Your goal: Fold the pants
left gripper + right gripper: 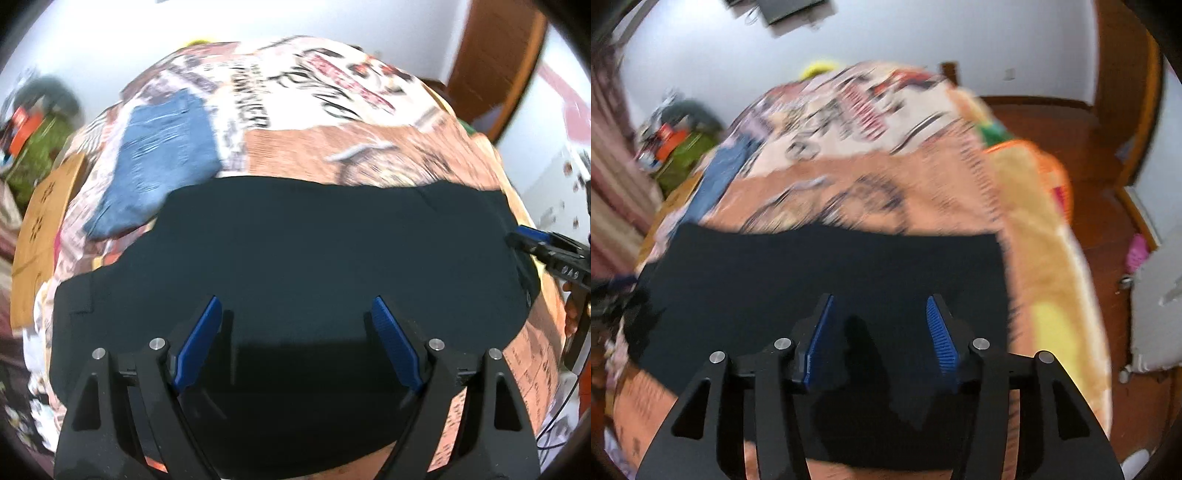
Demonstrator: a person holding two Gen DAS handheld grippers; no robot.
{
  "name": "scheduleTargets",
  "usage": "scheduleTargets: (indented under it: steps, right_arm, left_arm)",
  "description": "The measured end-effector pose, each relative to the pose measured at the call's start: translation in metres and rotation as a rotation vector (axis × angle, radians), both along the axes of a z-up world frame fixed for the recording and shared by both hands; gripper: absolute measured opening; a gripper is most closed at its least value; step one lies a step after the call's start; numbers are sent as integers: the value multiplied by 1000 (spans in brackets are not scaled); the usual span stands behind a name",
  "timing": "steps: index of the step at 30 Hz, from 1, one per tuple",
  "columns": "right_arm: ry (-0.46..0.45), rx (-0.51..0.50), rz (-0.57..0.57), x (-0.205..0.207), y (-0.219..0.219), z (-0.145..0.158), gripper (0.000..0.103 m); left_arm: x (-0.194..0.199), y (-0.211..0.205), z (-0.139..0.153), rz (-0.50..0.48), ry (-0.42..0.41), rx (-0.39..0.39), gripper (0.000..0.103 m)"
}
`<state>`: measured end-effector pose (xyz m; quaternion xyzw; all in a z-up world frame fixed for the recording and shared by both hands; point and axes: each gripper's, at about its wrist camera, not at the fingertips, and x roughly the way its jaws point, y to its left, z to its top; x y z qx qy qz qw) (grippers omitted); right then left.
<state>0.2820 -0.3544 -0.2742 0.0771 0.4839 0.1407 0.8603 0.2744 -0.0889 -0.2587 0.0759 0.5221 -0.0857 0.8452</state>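
Note:
Dark, nearly black pants (295, 251) lie flat across a printed bedspread (332, 147), folded into a wide band. My left gripper (295, 306) hovers over their near part, jaws wide open with nothing between the blue pads. In the right wrist view the same pants (812, 266) spread under my right gripper (881, 302), which is open; a dark raised tip of cloth or shadow shows between the fingers, and the pads do not press on it. From the left wrist view, the right gripper (515, 238) sits at the pants' right edge.
Folded blue jeans (162, 162) lie on the bed beyond the pants, at the left. A cardboard box (40, 221) and a green bundle (37, 158) stand left of the bed. An orange-yellow blanket (1034, 221) hangs over the right edge, above a wooden floor (1071, 129).

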Motion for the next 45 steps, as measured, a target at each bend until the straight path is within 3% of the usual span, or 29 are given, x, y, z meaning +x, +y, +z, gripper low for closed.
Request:
scheduleTargets:
  steps: [3,6,11,13,17,24,28,34,40,45]
  right_arm:
    - [50,1,-14,-8,5,-22,48]
    - [76,48,-70,-16,-13,-26,54]
    - [105,37,-149,-42,-43,-32,54]
    - [110,85,-172,-55,-54,-32,53]
    - [150,11,-254,-72,-66,-32,54]
    - [146,173,-391,-102,-88,-25,54]
    - [144,261,-428,-104,-88,-31,54]
    - [134,264,-467,-88,-91,-46,54]
    - [115,234,-448,-75,-88,-50,57]
    - [97,171,-420,-68,-84,-49,41]
  left_arm:
    - [-9,-26,-22,-70,57,54,84]
    - [-15,-32,-24,-79,38,75,84]
    - [-18,-23,-25,-56,69,17,84]
    - [-21,-23,-23,-56,63,23,84]
    - [-25,-27,-19,-65,45,52,84]
    - [-19,-46,-7,-115,31,49,84]
    - [-9,-70,-11,-163,59,33,84]
    - [0,-99,-27,-210,92,64,84]
    - [8,-101,-34,-199,116,35,86]
    - [10,-99,-37,-184,116,14,90]
